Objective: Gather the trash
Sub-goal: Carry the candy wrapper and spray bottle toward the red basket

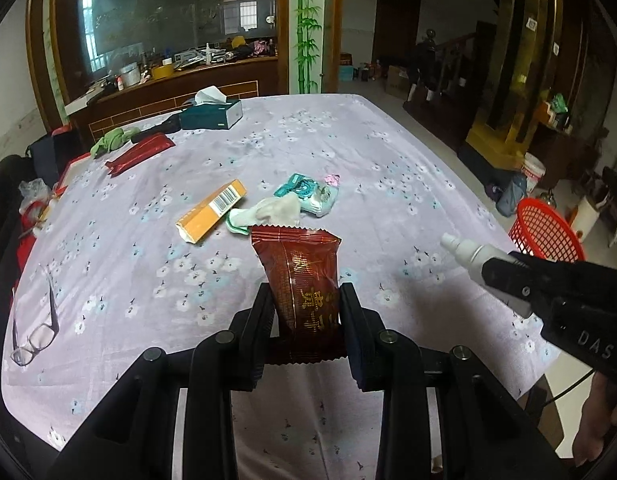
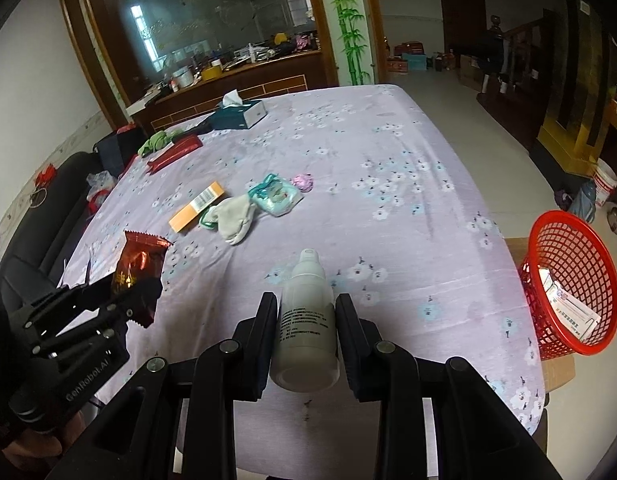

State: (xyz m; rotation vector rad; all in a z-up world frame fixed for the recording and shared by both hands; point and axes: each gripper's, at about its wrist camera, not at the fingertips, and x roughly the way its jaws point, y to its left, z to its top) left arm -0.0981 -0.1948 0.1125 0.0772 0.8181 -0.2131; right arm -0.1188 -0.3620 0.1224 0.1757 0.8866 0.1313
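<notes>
White bottle (image 2: 306, 316) nozzle-forward along tongs (image 2: 306, 306)

White bottle (image 2: 306, 312) between closed jaws

Home dining room: floral-cloth table (image 2: 388, 184), tissue box (image 2: 240, 114), cluttered wooden sideboard (image 2: 236, 76), staircase.

red wrapper (image 1: 304, 280) and white bottle (image 2: 306, 320) held aloft.
</notes>
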